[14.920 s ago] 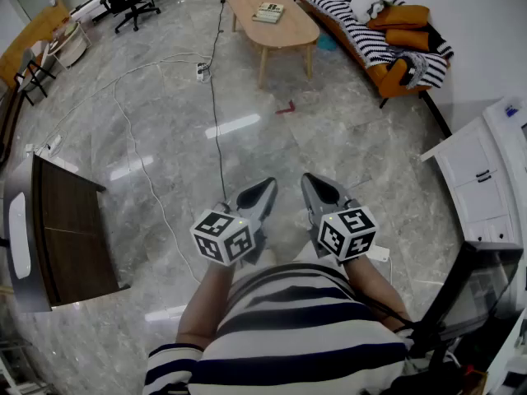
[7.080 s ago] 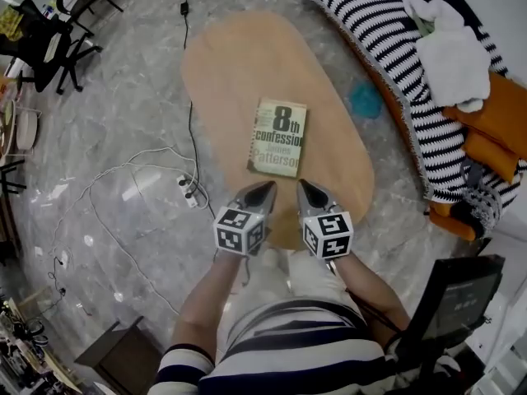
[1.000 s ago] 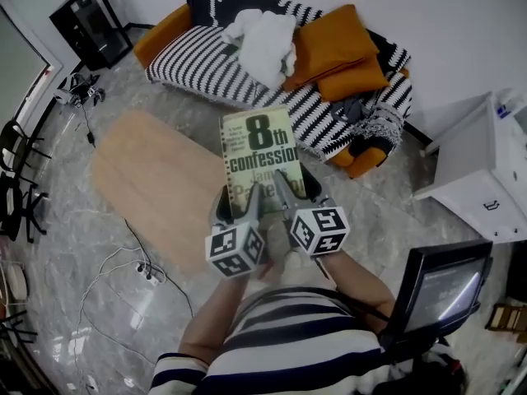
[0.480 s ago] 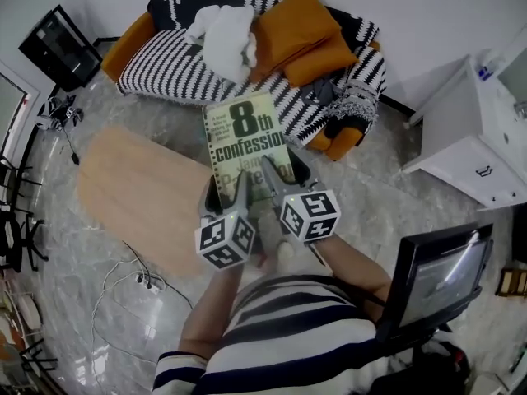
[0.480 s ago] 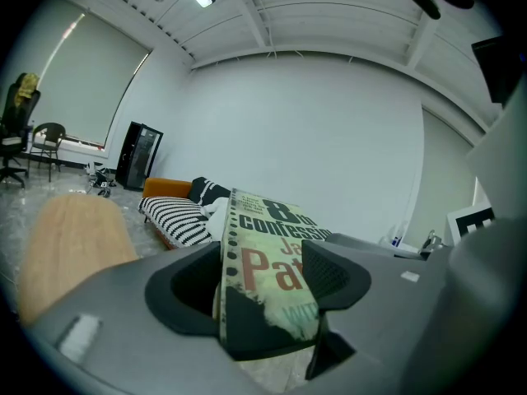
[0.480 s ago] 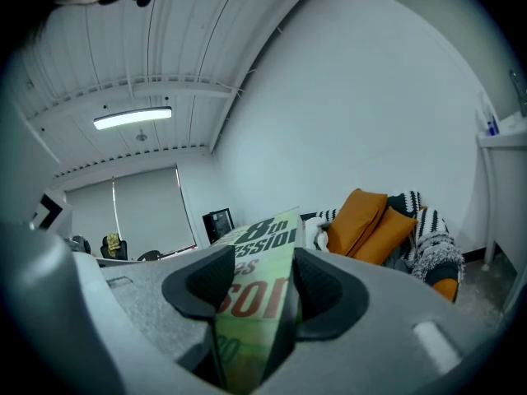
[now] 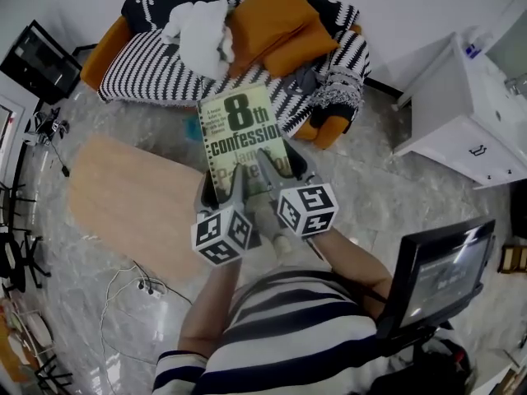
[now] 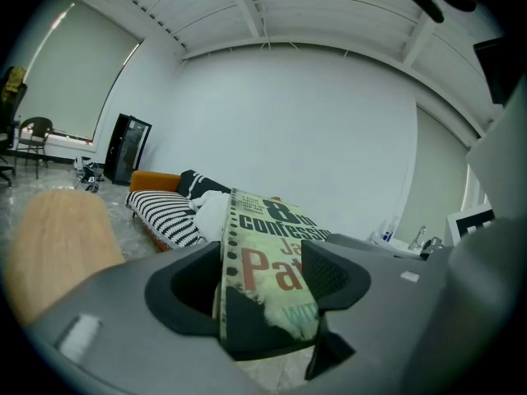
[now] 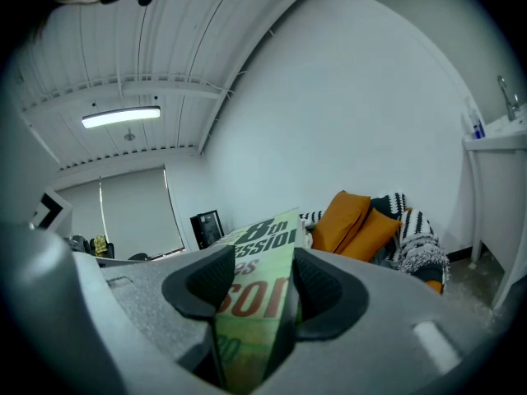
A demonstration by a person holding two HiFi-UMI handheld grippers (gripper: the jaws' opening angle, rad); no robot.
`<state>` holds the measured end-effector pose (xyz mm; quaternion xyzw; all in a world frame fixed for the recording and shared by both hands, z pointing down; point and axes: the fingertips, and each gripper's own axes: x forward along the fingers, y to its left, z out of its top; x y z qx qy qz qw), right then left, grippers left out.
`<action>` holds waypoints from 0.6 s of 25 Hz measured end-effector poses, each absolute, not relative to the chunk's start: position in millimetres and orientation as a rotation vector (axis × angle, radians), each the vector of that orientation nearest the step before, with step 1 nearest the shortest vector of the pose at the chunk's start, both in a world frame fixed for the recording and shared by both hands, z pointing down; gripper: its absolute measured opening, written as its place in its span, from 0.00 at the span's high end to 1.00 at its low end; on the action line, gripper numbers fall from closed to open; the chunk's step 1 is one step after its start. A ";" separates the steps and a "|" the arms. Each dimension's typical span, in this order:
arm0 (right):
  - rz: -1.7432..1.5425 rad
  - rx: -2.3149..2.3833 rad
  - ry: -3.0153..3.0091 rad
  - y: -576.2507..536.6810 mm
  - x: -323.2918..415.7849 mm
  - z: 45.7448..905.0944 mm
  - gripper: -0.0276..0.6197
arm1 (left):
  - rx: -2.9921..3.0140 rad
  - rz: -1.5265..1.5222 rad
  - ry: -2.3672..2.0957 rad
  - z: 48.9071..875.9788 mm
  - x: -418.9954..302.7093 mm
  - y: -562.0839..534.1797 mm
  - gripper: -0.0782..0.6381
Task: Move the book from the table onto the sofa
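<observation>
Off the table point(image 7: 123, 204) and nearer the sofa point(image 7: 148, 76) than a second ago, the book point(image 7: 243, 130) rides clenched at its near edge by the fingers of the left gripper point(image 7: 222, 188) and right gripper point(image 7: 280, 167), so only the set-down remains.

floor point(image 7: 387, 204) grey marble | walls point(image 8: 329, 138) white | strip light point(image 9: 121, 117) lit | cabinet point(image 7: 461, 113) white

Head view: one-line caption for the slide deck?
Left gripper and right gripper each clamp the book at its near edge, holding it in the air in front of the striped sofa.
</observation>
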<state>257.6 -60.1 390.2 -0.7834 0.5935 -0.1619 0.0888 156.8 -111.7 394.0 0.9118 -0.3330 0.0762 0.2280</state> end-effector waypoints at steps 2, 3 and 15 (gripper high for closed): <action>-0.487 -2.347 1.742 -59.4 266.2 392.8 0.61 | 2.516 0.222 -0.891 396.7 166.6 -112.8 0.46; -0.491 -2.356 1.728 -59.2 271.4 394.3 0.61 | 2.519 0.229 -0.876 398.3 172.2 -113.6 0.46; -0.495 -2.455 1.572 -82.9 327.3 396.5 0.61 | 2.555 0.273 -0.710 402.1 234.8 -149.4 0.47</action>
